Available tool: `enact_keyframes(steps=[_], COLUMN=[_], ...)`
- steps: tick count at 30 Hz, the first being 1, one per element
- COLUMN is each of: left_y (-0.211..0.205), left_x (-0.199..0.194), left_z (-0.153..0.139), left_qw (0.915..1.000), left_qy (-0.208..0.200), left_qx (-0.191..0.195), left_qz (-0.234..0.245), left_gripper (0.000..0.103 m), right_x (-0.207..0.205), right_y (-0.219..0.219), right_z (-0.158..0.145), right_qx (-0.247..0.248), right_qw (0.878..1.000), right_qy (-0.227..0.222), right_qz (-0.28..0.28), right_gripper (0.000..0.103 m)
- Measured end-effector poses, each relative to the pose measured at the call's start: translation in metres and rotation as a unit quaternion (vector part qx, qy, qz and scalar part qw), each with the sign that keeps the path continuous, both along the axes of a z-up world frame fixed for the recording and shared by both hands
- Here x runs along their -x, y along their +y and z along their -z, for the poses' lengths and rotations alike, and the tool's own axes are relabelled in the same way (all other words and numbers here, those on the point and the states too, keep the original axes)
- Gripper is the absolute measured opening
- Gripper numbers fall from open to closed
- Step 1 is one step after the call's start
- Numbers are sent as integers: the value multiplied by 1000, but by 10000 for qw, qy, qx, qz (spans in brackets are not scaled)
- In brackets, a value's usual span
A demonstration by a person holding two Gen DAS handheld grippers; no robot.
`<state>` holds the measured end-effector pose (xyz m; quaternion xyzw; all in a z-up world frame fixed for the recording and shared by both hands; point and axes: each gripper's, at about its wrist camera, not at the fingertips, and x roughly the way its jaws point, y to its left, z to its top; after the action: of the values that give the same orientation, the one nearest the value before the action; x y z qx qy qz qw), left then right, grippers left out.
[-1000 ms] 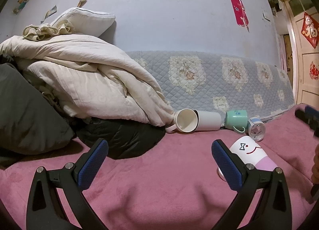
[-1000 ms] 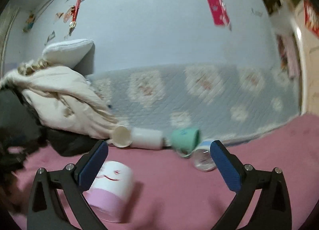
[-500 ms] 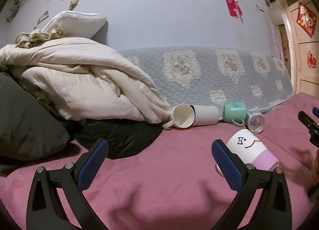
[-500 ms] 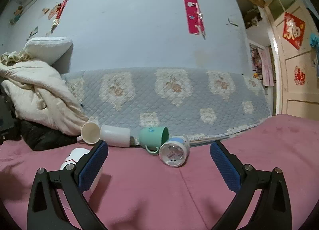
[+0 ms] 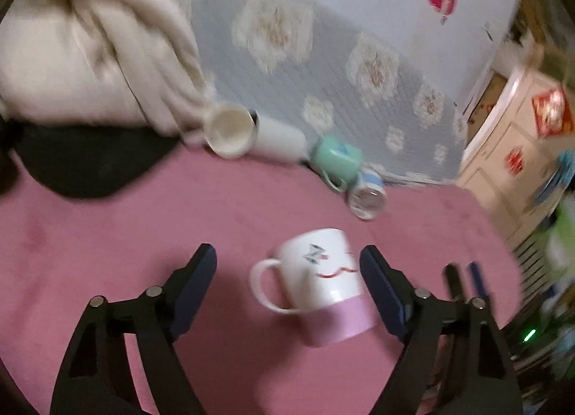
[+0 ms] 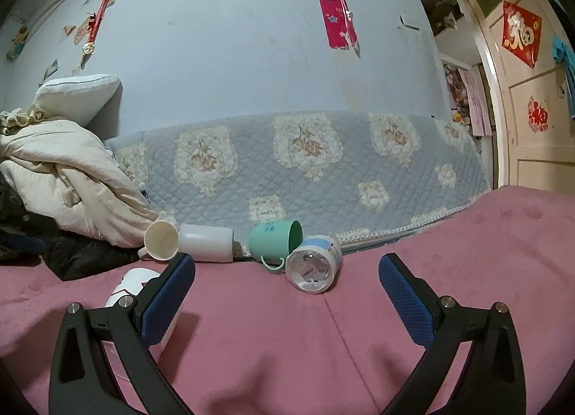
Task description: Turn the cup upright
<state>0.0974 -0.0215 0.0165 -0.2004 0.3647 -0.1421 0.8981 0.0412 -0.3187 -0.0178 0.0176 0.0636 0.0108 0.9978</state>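
Currently, the white-and-pink mug (image 5: 320, 282) is being seen inverted on the pink blanket (image 5: 179, 220): the pink band at its rim is being pressed into the blanket, while the closed white base is facing up and slightly away. A small bow print and a red wavy line are being shown on the white wall, and the loop handle is being presented on the viewer's left side. The left wrist view is being smeared by motion blur, so finer print detail is not being resolved.

The left gripper (image 5: 287, 271) is being held spread wide, with the mug sitting between its blue pads (image 5: 381, 289); the viewer's-right pad is lying just beside the mug wall, and contact cannot be told through the blur. The other pad is being kept well apart from the handle.

The right gripper (image 6: 287, 292) is likewise being held wide apart with nothing between its pads; the same mug (image 6: 133, 280) is being partly hidden behind its viewer's-left finger.

Along the quilted blue cover (image 6: 305, 163), four further cups are being recorded lying on their sides: a cream mug (image 6: 161, 240), a white cup (image 6: 206, 242), a green mug (image 6: 275, 240) and a blue-printed cup (image 6: 312, 267).
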Motion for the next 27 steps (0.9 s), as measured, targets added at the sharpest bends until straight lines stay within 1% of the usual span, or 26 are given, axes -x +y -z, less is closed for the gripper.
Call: enact_keyframes(steps=[2, 6, 7, 8, 9, 11, 12, 13, 15, 16, 18, 20, 21, 22, 23, 24, 25, 27], left_y=[-9, -29, -33, -38, -44, -56, -59, -62, -62, -61, -58, -59, -58, -58, -56, -56, -57, -60], left_x=[-16, -44, -48, -52, -55, -59, -61, -64, -72, -75, -78, -81, -83, -84, -83, -81, -76, -61], left_z=[7, 19, 21, 24, 26, 32, 36, 41, 53, 58, 61, 64, 63, 63, 59, 56, 50, 36], left_qw=[9991, 9957, 9951, 9952, 9963, 9961, 9951, 9942, 9925, 9921, 9923, 9911, 9904, 9901, 9901, 9909, 9931, 9958], left_qy=[352, 838, 886, 851, 724, 644, 673, 743, 972, 1074, 1121, 1179, 1224, 1253, 1270, 1222, 1025, 523], left_qx=[229, 258, 261, 239, 110, -411, -545, -577, -458, -379, -268, -292, -284, -234, -186, -218, -269, -520], left_qz=[44, 291, 354, 409, 459, 450, 467, 520, 586, 527, 462, 539, 572, 594, 567, 512, 502, 545], left_gripper=[72, 70, 70, 72, 74, 80, 81, 82, 84, 87, 88, 89, 89, 82, 82, 82, 82, 81], right_x=[-1, -2, -3, -4, -6, -6, -5, -4, -2, -2, -3, -4, -4, -5, -6, -7, -8, -8], right_y=[-1, -3, -3, -4, -4, -6, -7, -7, -9, -9, -11, -11, -12, -13, -14, -15, -17, -20], right_z=[0, 1, 1, 2, 2, 2, 2, 2, 2, 2, 2, 2, 3, 3, 4, 4, 4, 5], right_qx=[-32, -65, -81, -89, -102, -142, -167, -184, -217, -230, -254, -264, -283, -307, -344, -386, -415, -499], right_qw=[10000, 10000, 9999, 9999, 9998, 9998, 9998, 9998, 9997, 9997, 9996, 9996, 9995, 9994, 9992, 9990, 9989, 9985], right_qy=[9, 32, 74, 109, 139, 149, 125, 103, 68, 61, 64, 80, 101, 127, 168, 203, 218, 232], right_qz=[0, -11, -30, -46, -53, -59, -61, -61, -59, -60, -64, -67, -69, -70, -73, -73, -72, -51], right_gripper=[103, 103, 103, 103, 103, 103, 103, 103, 103, 103, 103, 103, 103, 103, 103, 103, 103, 103])
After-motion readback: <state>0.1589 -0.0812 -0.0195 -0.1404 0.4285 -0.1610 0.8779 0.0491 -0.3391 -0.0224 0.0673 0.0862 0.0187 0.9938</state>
